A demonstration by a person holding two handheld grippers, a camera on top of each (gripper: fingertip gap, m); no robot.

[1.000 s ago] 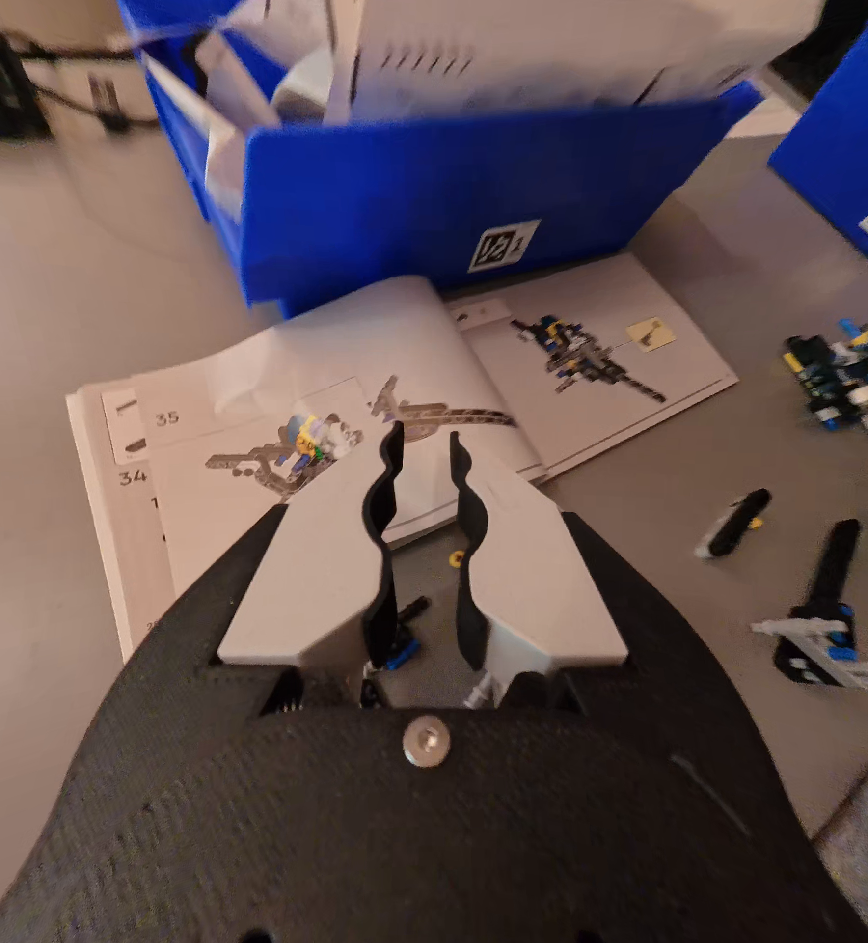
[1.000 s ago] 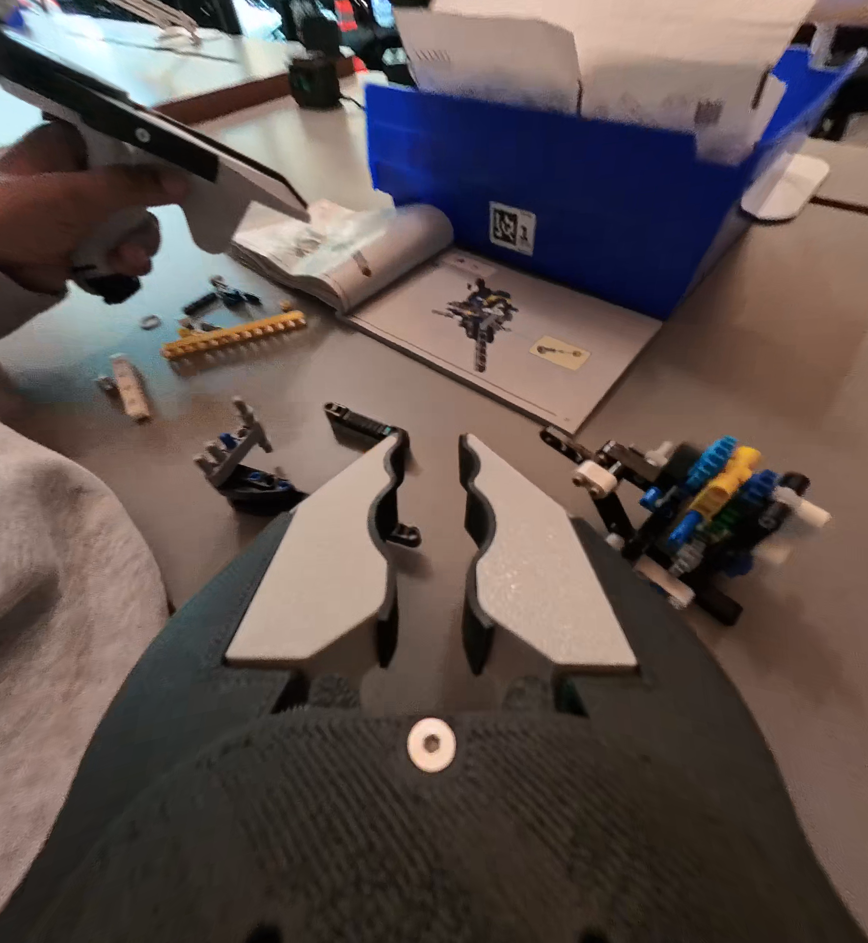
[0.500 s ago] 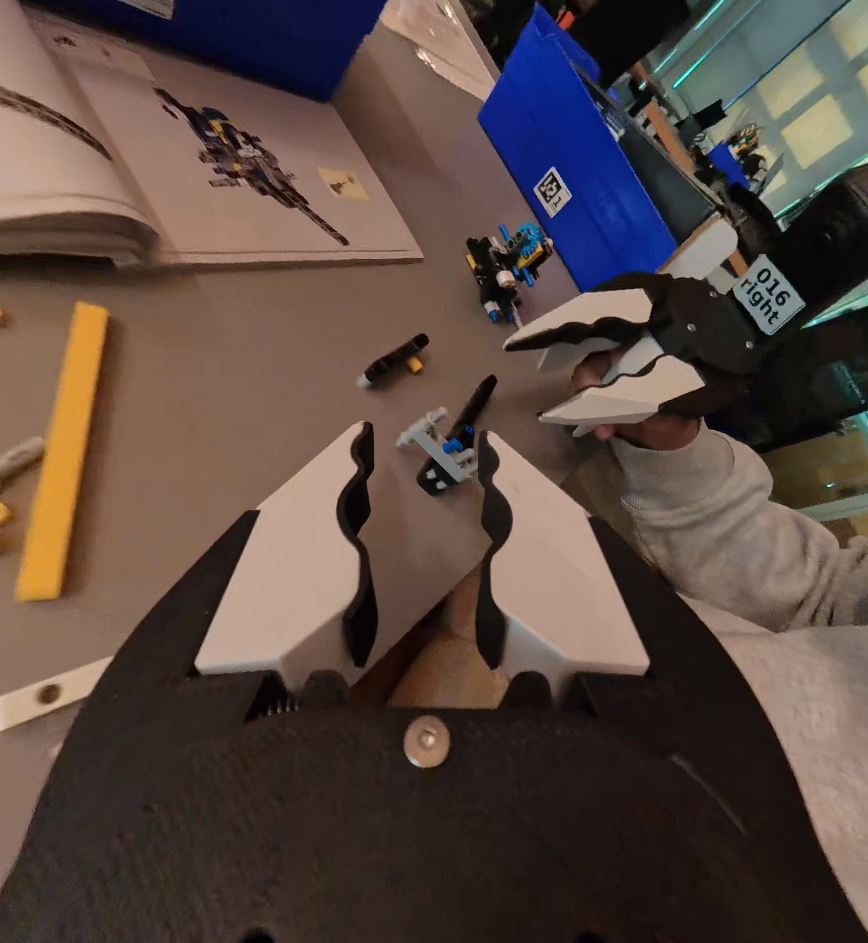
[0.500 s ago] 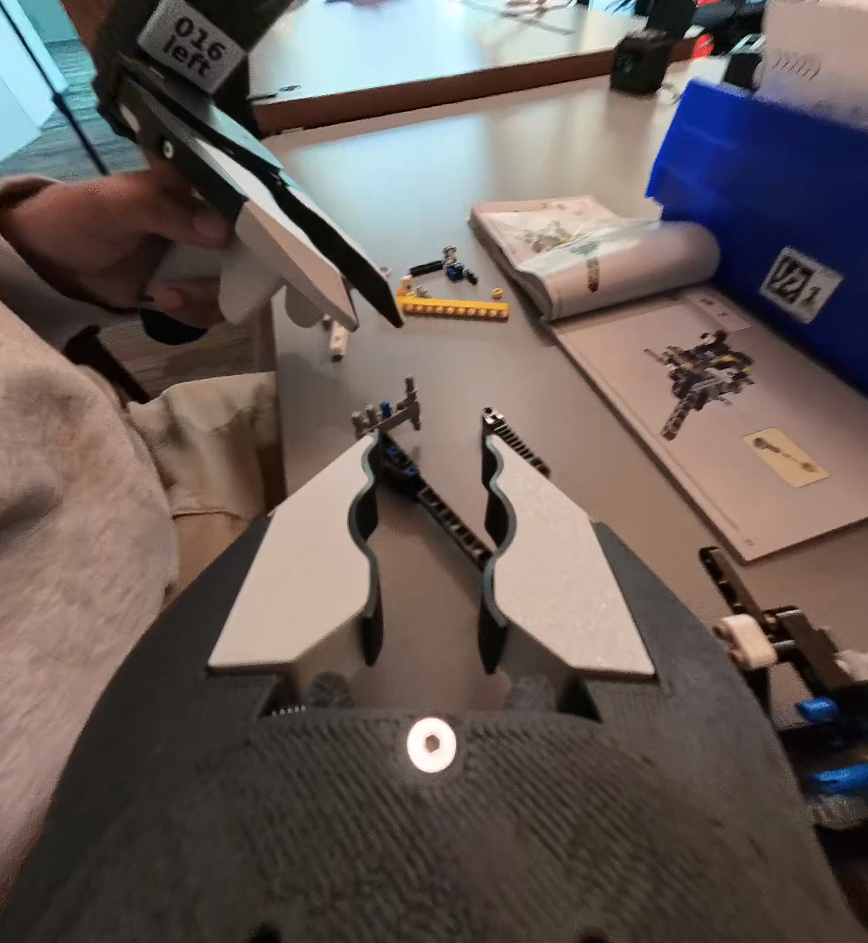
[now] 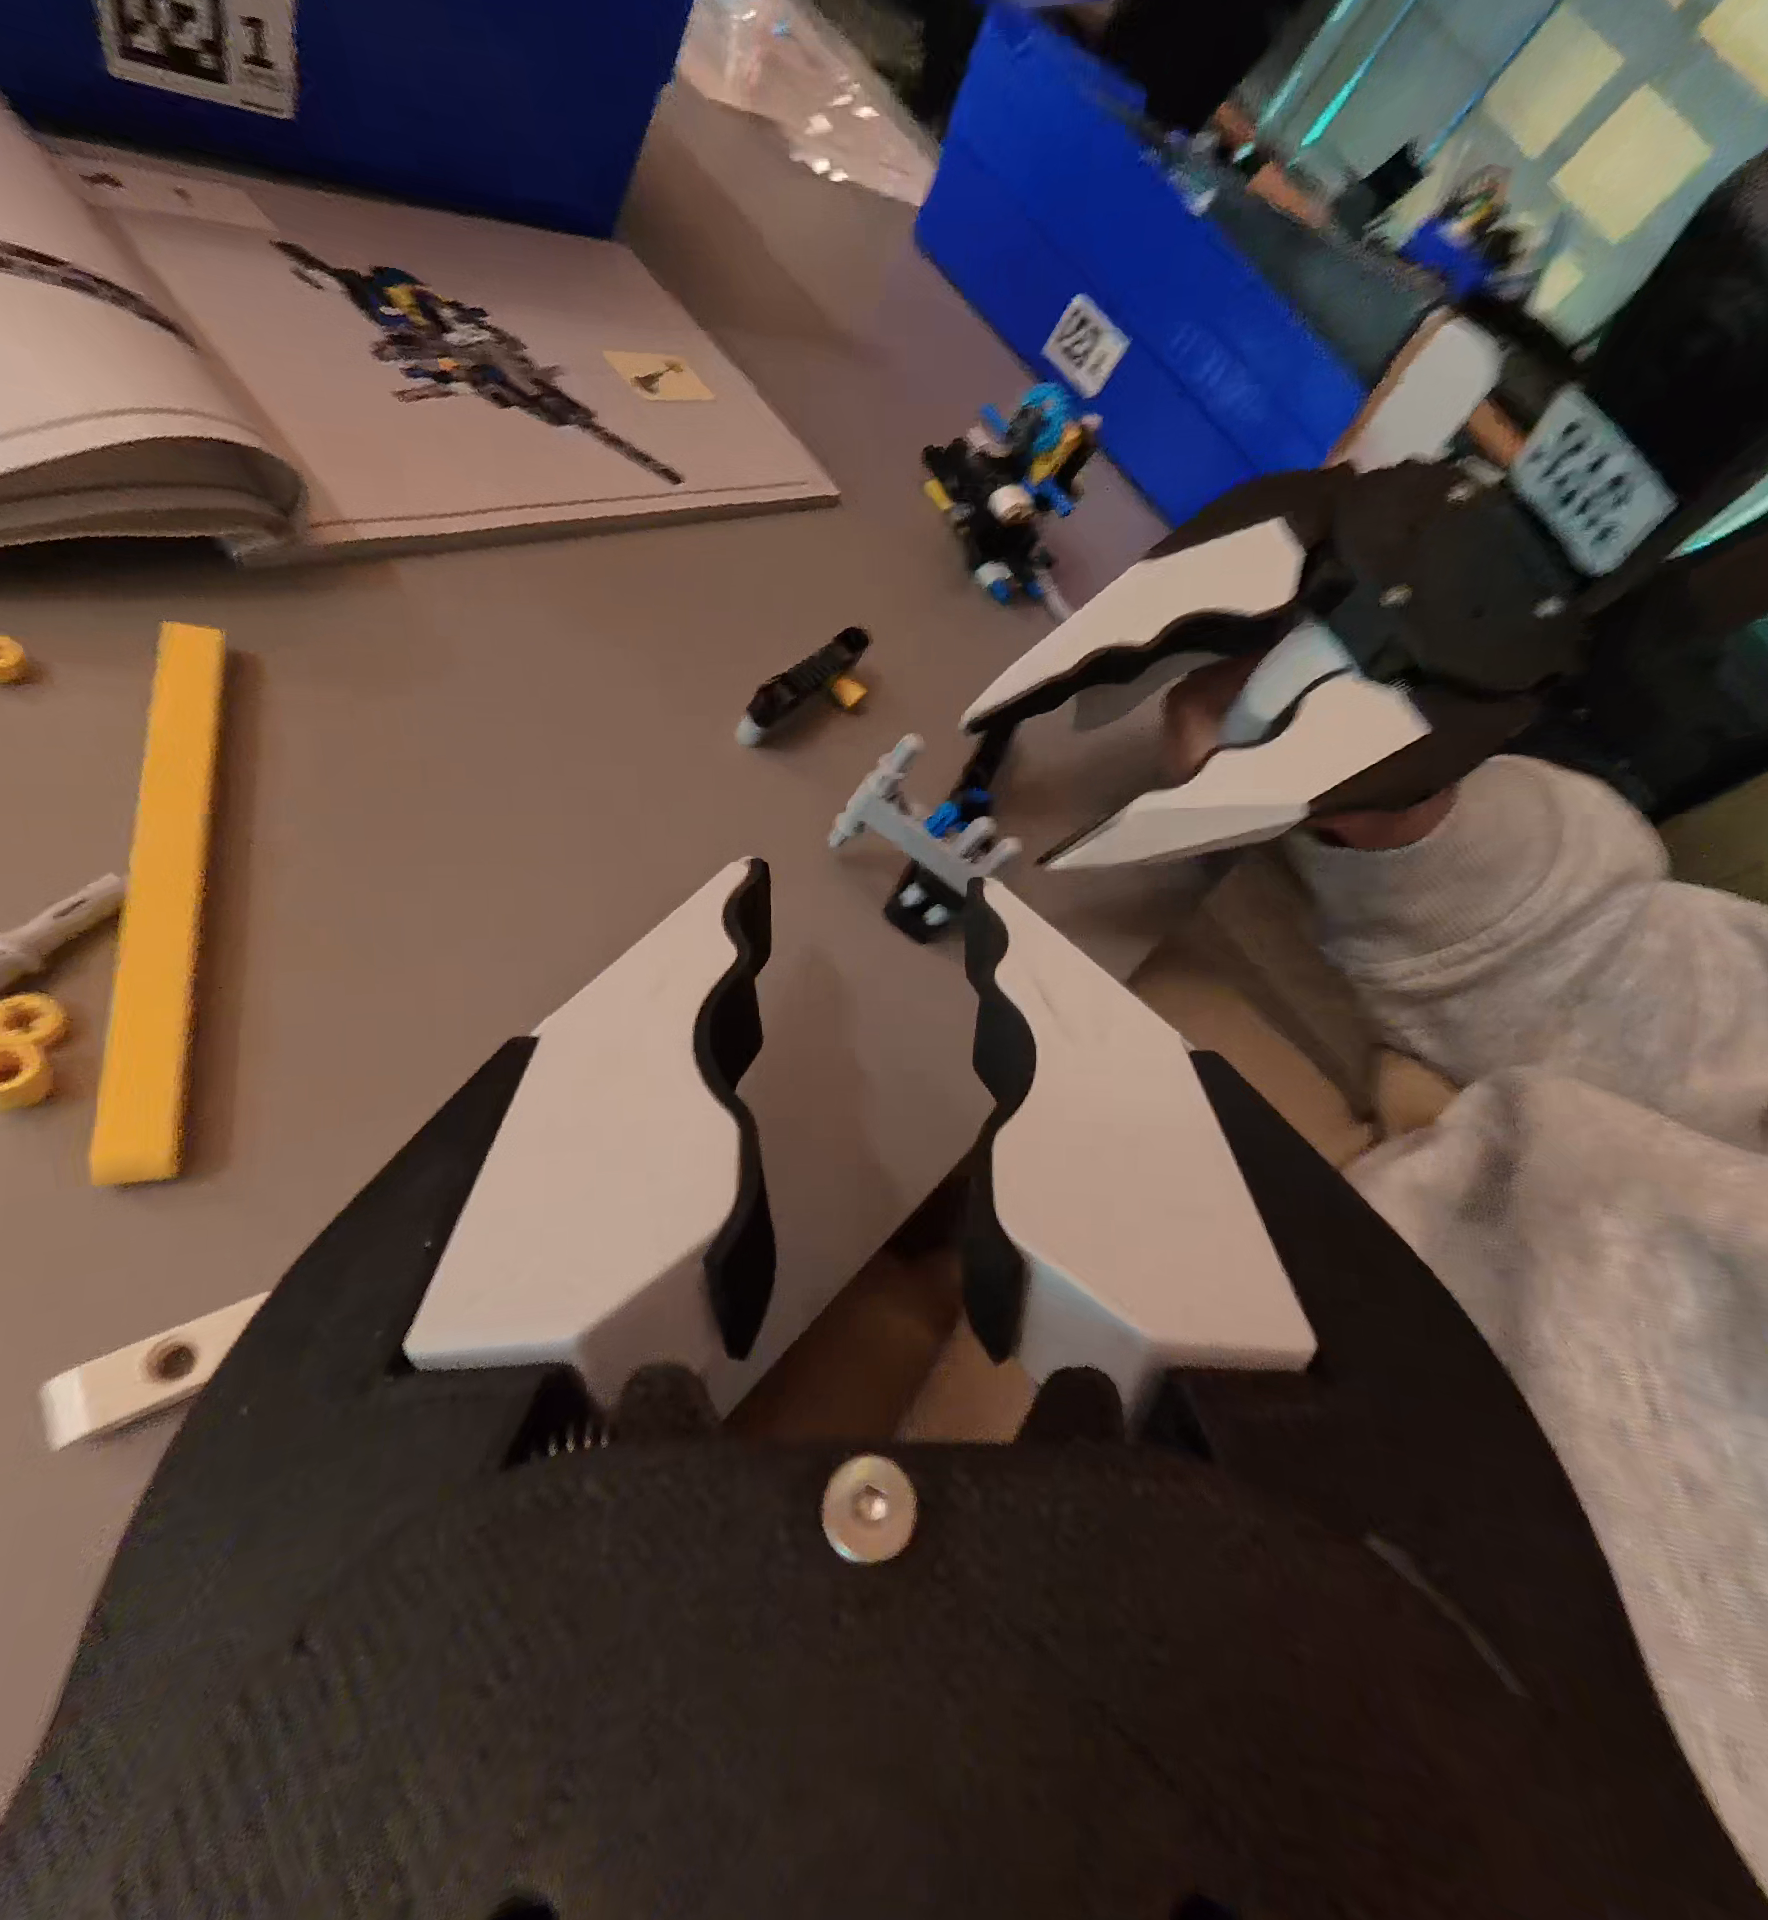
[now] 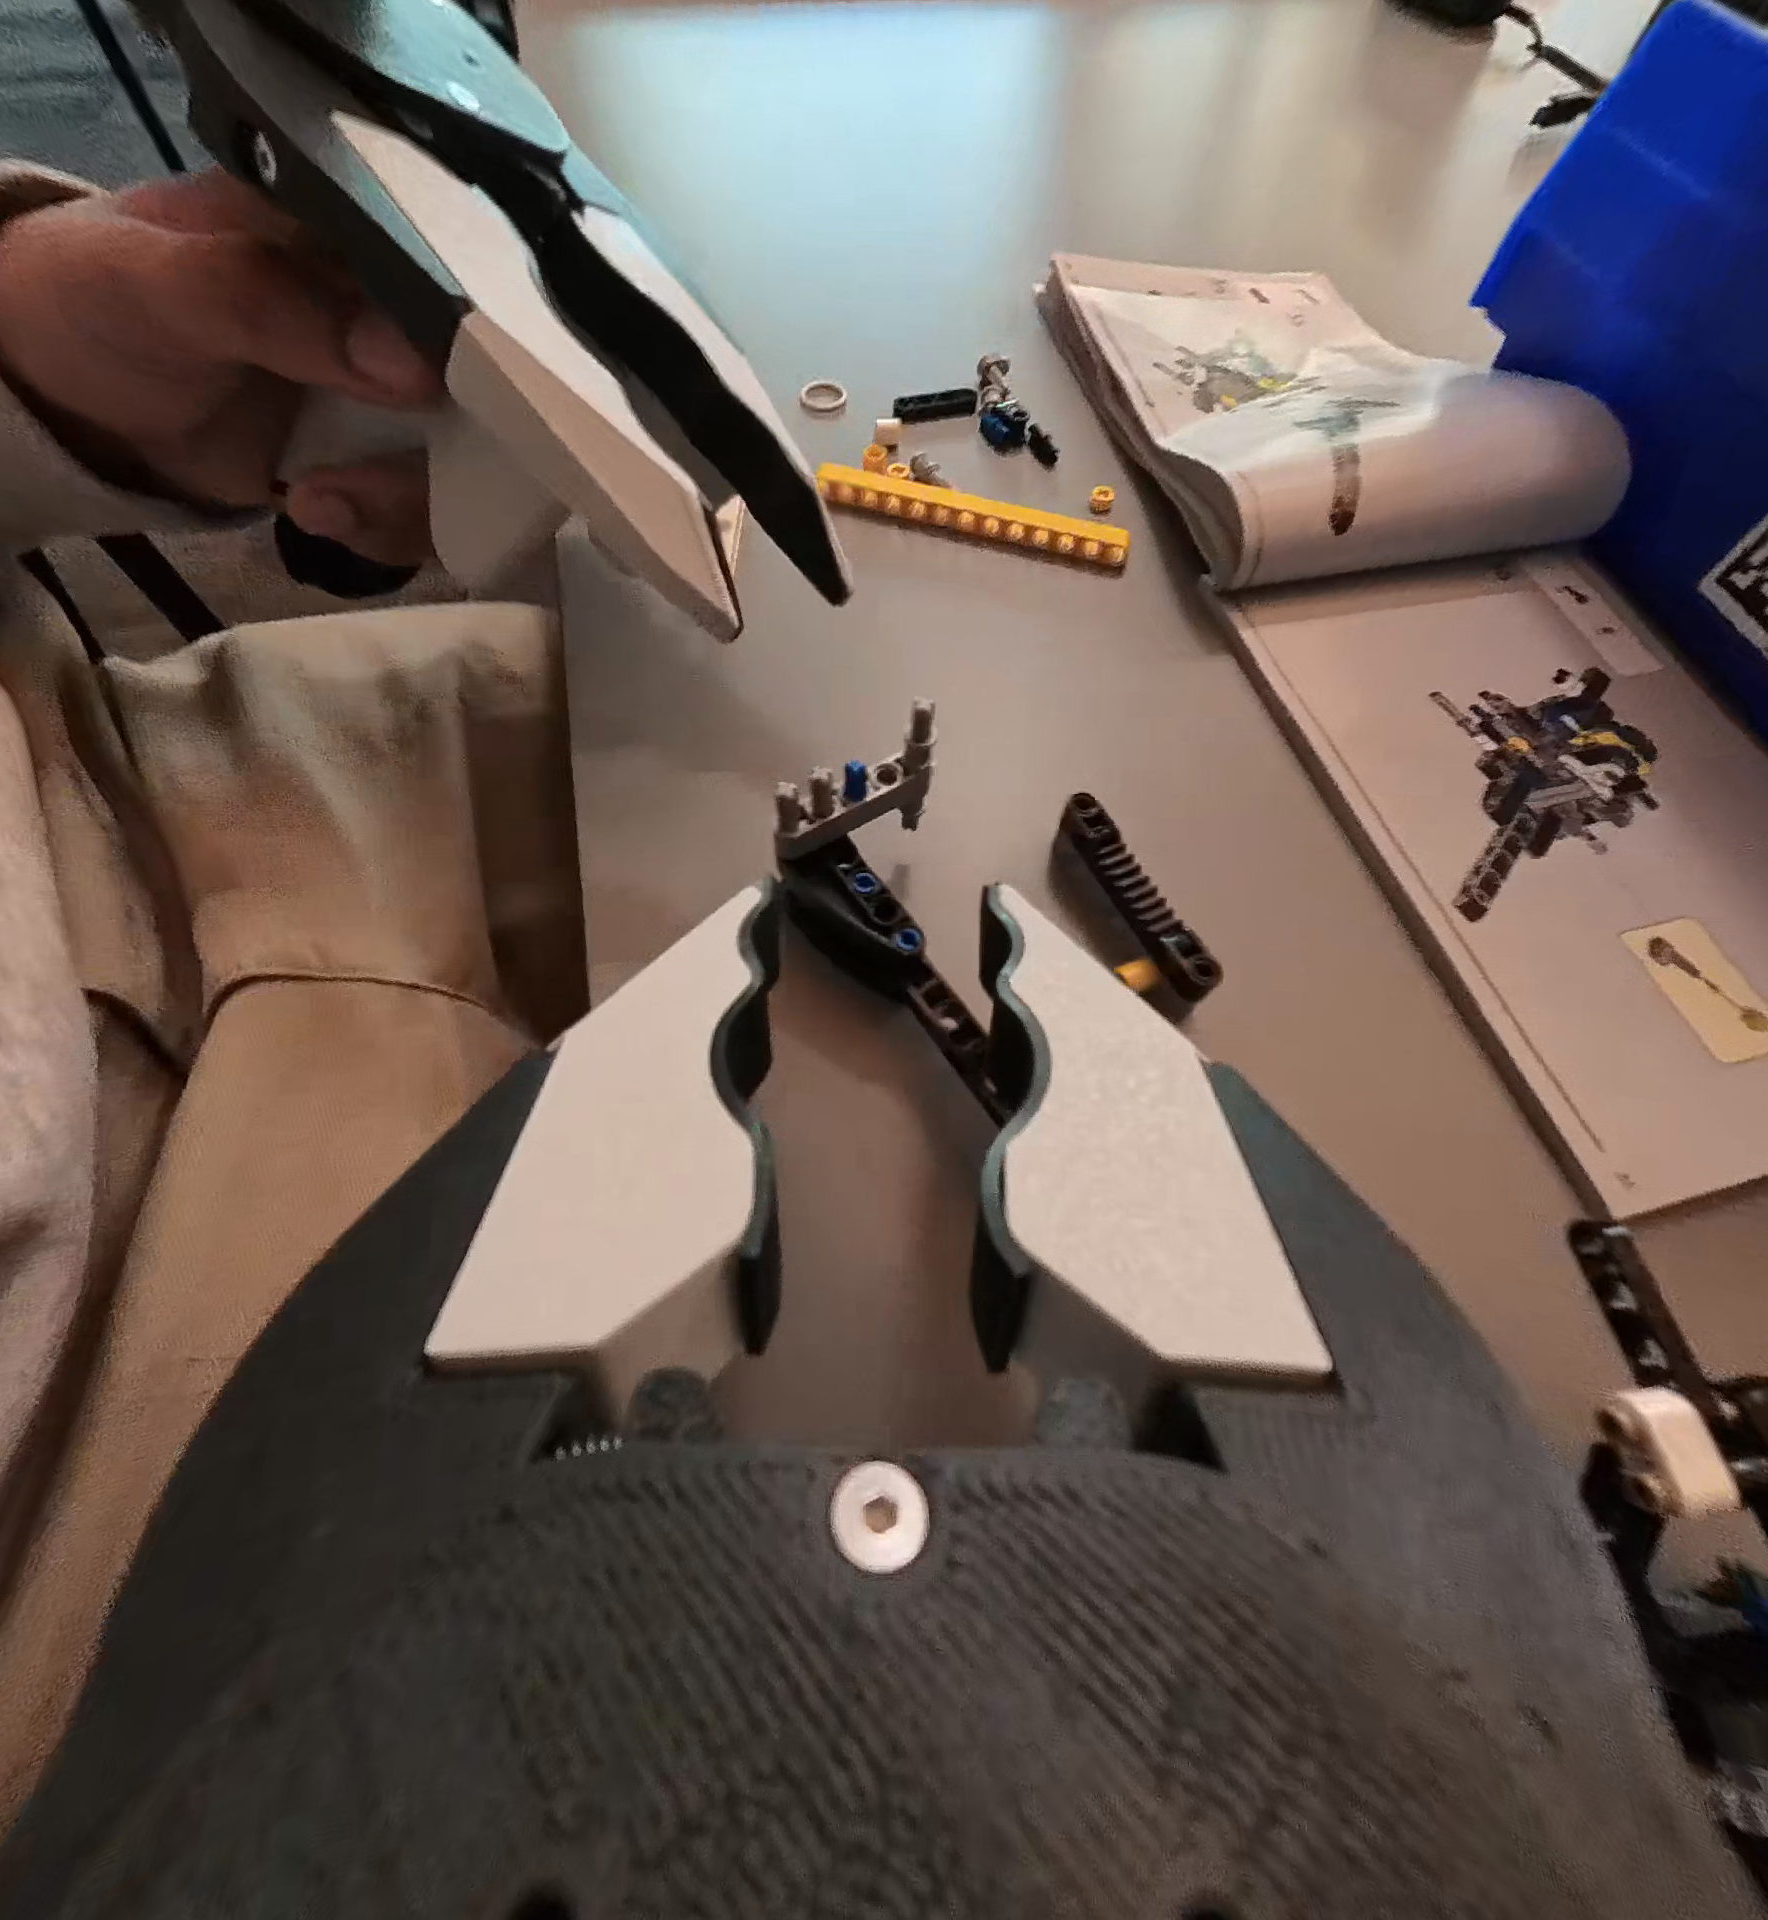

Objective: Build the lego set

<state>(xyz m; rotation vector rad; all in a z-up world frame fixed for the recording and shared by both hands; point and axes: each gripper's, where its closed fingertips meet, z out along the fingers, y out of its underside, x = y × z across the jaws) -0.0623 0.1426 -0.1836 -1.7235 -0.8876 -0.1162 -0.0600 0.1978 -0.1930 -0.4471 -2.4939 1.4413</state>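
Two gaping, empty grippers, left gripper (image 5: 864, 883) and right gripper (image 6: 880, 899), near tagged blue bin (image 6: 1690, 260).

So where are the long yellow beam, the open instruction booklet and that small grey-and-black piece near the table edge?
long yellow beam (image 5: 158, 904): left wrist view, mid-length.
open instruction booklet (image 6: 1545, 935): right wrist view, flat right-hand page.
small grey-and-black piece (image 6: 854, 805): right wrist view, grey top part.
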